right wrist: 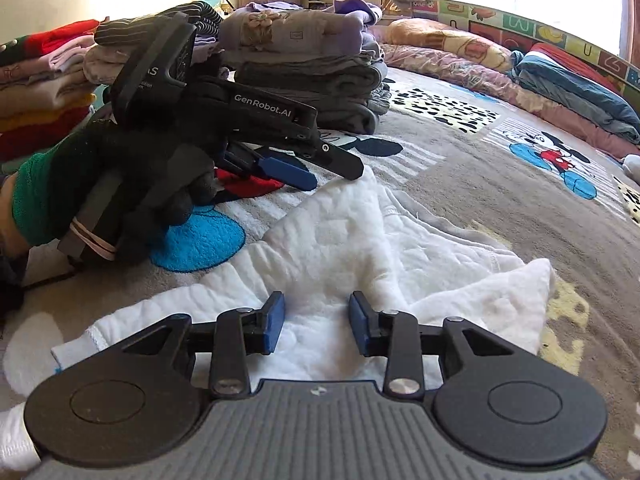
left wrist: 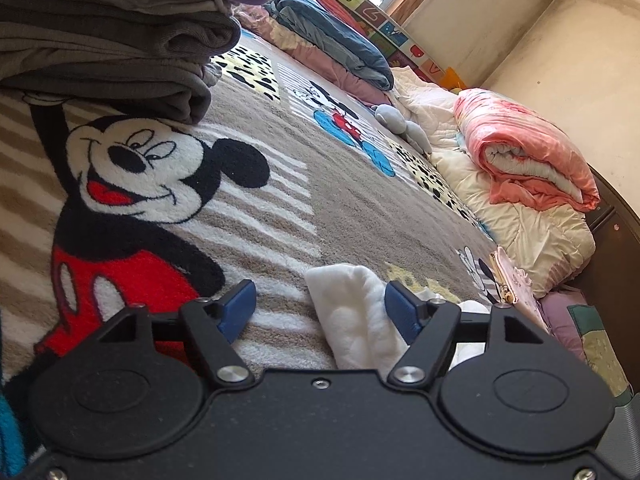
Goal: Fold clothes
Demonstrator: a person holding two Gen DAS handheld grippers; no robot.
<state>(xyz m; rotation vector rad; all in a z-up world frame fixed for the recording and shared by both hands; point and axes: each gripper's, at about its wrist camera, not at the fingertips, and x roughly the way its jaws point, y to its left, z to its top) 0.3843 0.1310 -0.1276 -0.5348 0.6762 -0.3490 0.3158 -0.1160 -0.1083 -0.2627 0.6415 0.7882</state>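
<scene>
A white garment point(right wrist: 344, 240) is spread on the bed's cartoon blanket point(right wrist: 460, 184). Left tongs point(left wrist: 320, 304) are held wide apart, gripping nothing; right tongs point(right wrist: 317, 320) are parted over the cloth, unpinched. Folded clothes point(right wrist: 304, 76) are stacked behind.

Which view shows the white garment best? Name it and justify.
The right wrist view: the white garment lies spread across the blanket, nearly whole. The left wrist view shows only a bunched end between the open left gripper's fingers.
</scene>
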